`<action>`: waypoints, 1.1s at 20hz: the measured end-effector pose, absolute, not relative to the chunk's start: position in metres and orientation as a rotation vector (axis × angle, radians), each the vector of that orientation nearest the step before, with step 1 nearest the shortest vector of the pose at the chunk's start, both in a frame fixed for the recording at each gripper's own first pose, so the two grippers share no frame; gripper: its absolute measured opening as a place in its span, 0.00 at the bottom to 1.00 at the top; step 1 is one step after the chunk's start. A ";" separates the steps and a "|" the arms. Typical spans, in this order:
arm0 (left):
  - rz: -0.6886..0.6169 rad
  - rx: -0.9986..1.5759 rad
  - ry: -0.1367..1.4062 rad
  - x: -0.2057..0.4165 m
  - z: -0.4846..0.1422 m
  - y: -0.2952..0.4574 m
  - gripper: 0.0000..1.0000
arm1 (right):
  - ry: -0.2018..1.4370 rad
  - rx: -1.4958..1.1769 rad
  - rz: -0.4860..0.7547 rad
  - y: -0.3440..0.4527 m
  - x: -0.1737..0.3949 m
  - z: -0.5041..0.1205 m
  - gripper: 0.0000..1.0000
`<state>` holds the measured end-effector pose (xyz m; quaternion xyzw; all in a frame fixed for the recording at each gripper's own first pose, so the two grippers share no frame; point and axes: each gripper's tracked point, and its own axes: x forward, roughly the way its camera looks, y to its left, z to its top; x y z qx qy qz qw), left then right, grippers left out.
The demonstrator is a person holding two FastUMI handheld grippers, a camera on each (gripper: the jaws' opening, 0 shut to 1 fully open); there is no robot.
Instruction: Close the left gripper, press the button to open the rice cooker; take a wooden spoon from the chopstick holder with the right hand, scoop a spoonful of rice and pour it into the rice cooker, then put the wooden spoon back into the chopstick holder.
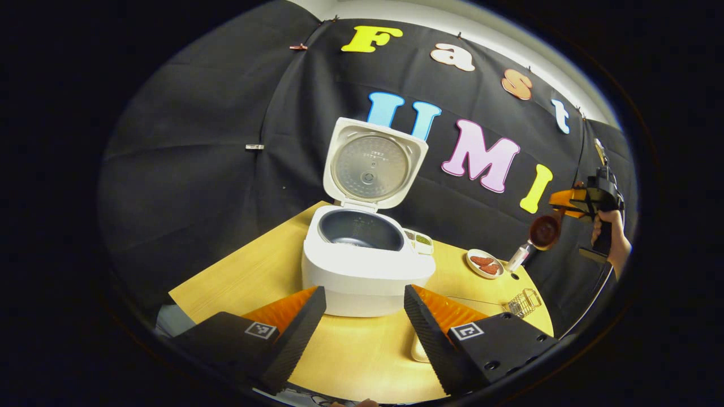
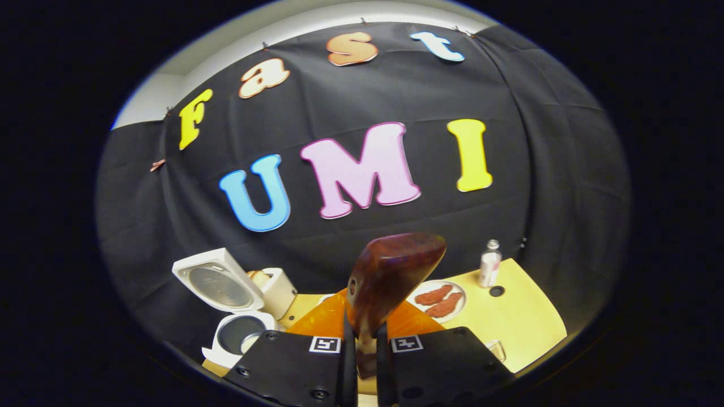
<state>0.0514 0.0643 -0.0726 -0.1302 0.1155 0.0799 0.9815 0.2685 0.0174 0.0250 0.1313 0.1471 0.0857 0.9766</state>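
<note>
Rice cooker [image 1: 367, 265] standing open on the wooden table [image 1: 362, 350], lid [image 1: 373, 167] tipped upright behind the dark inner pot [image 1: 360, 230]. Left gripper [image 1: 365, 330] poised just in front of the cooker, fingers spread wide apart, gripping nothing. Right of the cooker, a small plate [image 1: 485, 264] of reddish-brown food, and beyond it a small bottle [image 1: 518, 257] standing upright; nearer the table's front edge, a little wire basket [image 1: 523, 302]. Well right of the cooker and raised above the table, right gripper [image 1: 568, 204] held in a person's hand [image 1: 613, 237], wooden spoon [image 1: 544, 232] carried at its front with the bowl turned toward the cooker. From the right gripper view, right gripper [image 2: 365, 362] with fingers pressed close on the handle of the wooden spoon [image 2: 390, 277], bowl lifted upright against the black cloth wall. Same view: open rice cooker [image 2: 237, 333] down to the left of the spoon, plate [image 2: 438, 299] and bottle [image 2: 490, 263] to its right on the table [image 2: 526, 322]. Spoon's contents not discernible.
</note>
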 end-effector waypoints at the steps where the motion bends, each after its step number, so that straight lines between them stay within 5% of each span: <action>1: 0.157 -0.259 0.238 0.054 -0.073 0.057 0.96 | 0.303 0.277 0.143 -0.002 0.268 0.018 0.17; 10: 0.124 -0.209 0.278 0.079 -0.073 0.000 0.96 | 0.384 0.280 -0.027 -0.114 0.267 -0.067 0.17; 22: 0.142 -0.170 0.233 0.090 -0.031 -0.039 0.96 | 0.518 0.337 -0.130 -0.163 0.286 -0.173 0.18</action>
